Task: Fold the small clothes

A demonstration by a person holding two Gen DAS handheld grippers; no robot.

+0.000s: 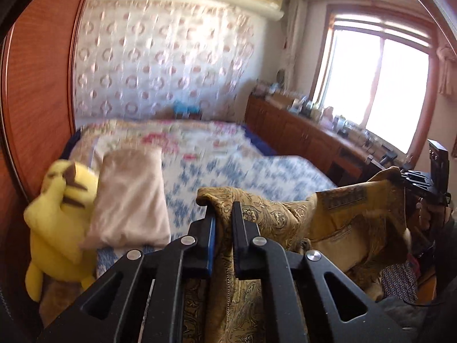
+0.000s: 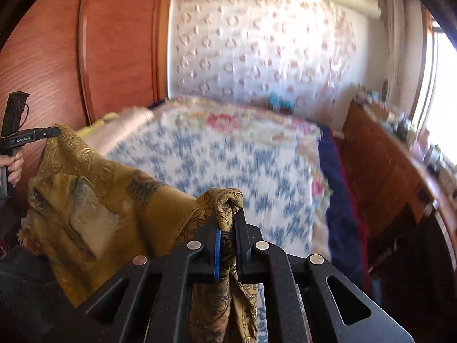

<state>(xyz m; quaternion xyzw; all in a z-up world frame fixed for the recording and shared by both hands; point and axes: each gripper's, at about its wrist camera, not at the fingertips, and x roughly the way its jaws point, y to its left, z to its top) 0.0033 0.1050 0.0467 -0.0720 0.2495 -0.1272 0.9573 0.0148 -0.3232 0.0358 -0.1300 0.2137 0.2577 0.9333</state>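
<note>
Slippage is the main risk: each tool is pinching only a bunched corner, so a tug apart could be pulling the slick cloth free. Left tool (image 1: 223, 214) and right tool (image 2: 228, 223) are clamping the garment (image 1: 337, 217), a mustard-gold paisley piece with a sewn label, which is hanging stretched between them above the bed (image 1: 228, 165).

Gold paisley-patterned garment (image 1: 274, 217) (image 2: 94, 194), lifted off the bed and stretched between two pinched top corners; middle sags, lining and sewn label face out.
</note>
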